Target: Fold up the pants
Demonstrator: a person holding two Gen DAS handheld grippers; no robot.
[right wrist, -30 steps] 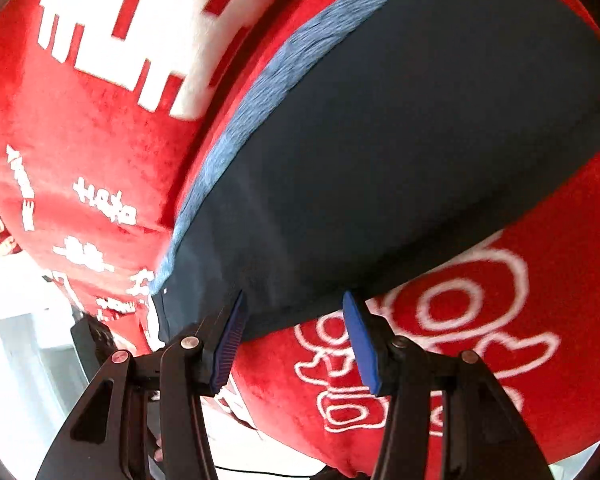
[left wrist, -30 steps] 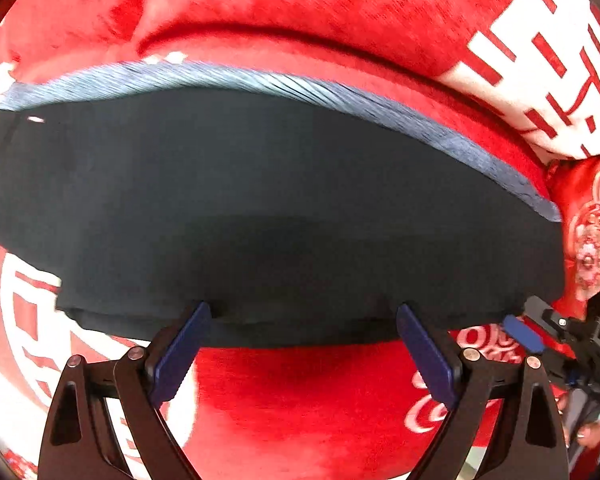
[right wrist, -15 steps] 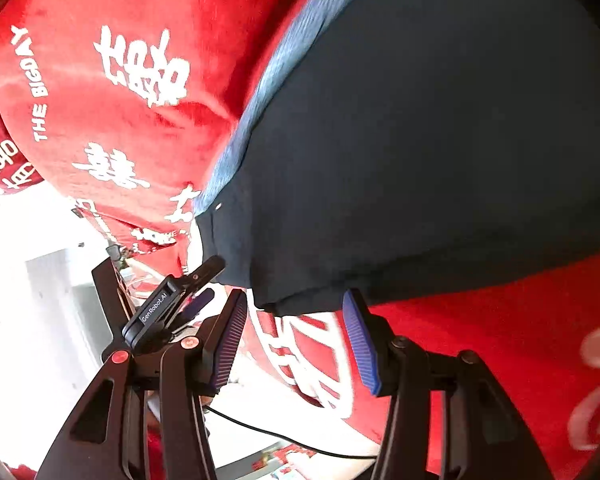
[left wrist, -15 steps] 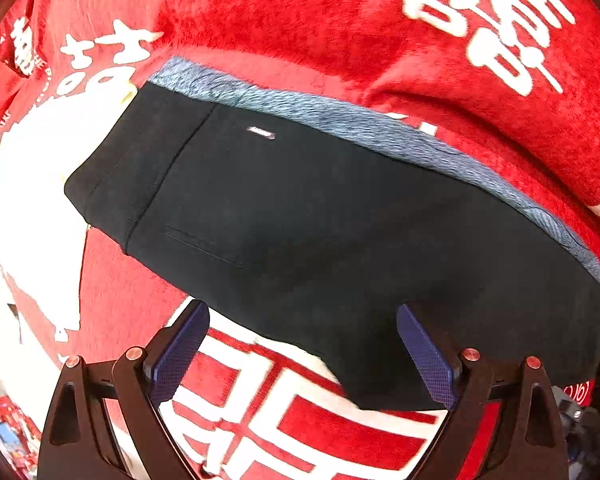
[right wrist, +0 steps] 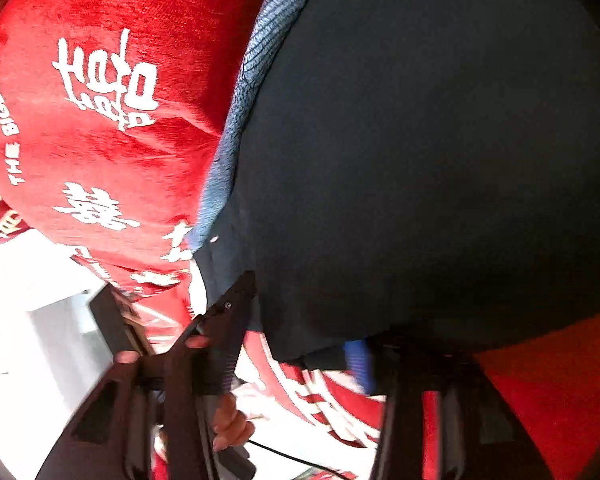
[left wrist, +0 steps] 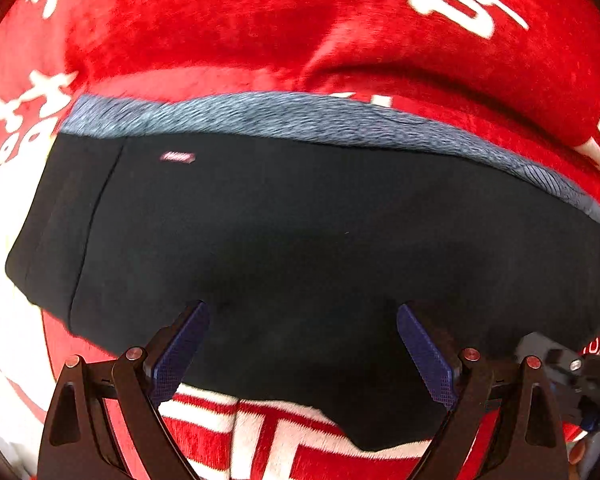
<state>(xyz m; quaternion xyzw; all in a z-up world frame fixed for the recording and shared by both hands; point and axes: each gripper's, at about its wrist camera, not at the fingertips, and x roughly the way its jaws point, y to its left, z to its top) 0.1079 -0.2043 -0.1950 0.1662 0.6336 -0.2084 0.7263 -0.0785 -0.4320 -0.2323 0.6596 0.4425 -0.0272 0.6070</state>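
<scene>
Dark pants (left wrist: 320,240), soft and limp on red blanket (left wrist: 260,20); left gripper (left wrist: 302,344) spread wide over hem, right gripper (right wrist: 300,344) jaws just closing onto hem corner, best hold.

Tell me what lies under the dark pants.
Under the dark pants lies a red blanket with white characters, showing on every side. The blanket beneath the pants is covered, so whether anything else lies there cannot be seen.

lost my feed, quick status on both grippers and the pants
Left gripper open, poised over the pants. Right gripper has just been closing, hem between its jaws, grip unclear. Pants flat on red blanket. Nothing in the way.
</scene>
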